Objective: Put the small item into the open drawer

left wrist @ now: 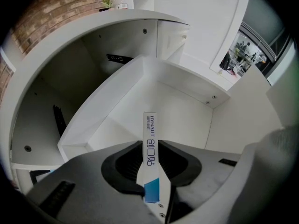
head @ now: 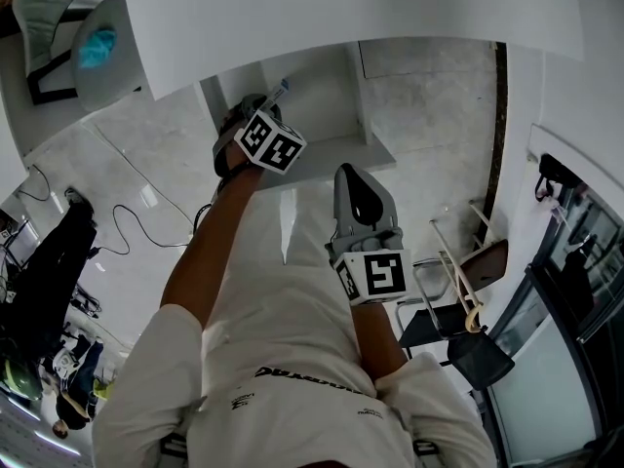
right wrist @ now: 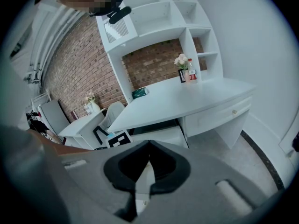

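Observation:
A small flat packet point(left wrist: 150, 143), white with a blue end, stands upright between the jaws of my left gripper point(left wrist: 152, 190), which is shut on its lower end. It hangs over the open white drawer point(left wrist: 187, 106), whose floor is bare. In the head view the left gripper point(head: 265, 100) reaches into the drawer point(head: 375, 149) under the desk, with the packet point(head: 280, 90) sticking out ahead of it. My right gripper point(head: 349, 172) is held back in front of my legs, shut with nothing in it. Its jaws point(right wrist: 148, 146) meet at the tip, and it faces the desk point(right wrist: 187, 97).
The white desk top point(head: 341, 8) overhangs the drawer. A folding chair point(head: 458, 300) stands to the right. Cables point(head: 127, 227) trail over the floor at the left. Flowers and a bottle point(right wrist: 183, 62) stand at the back of the desk.

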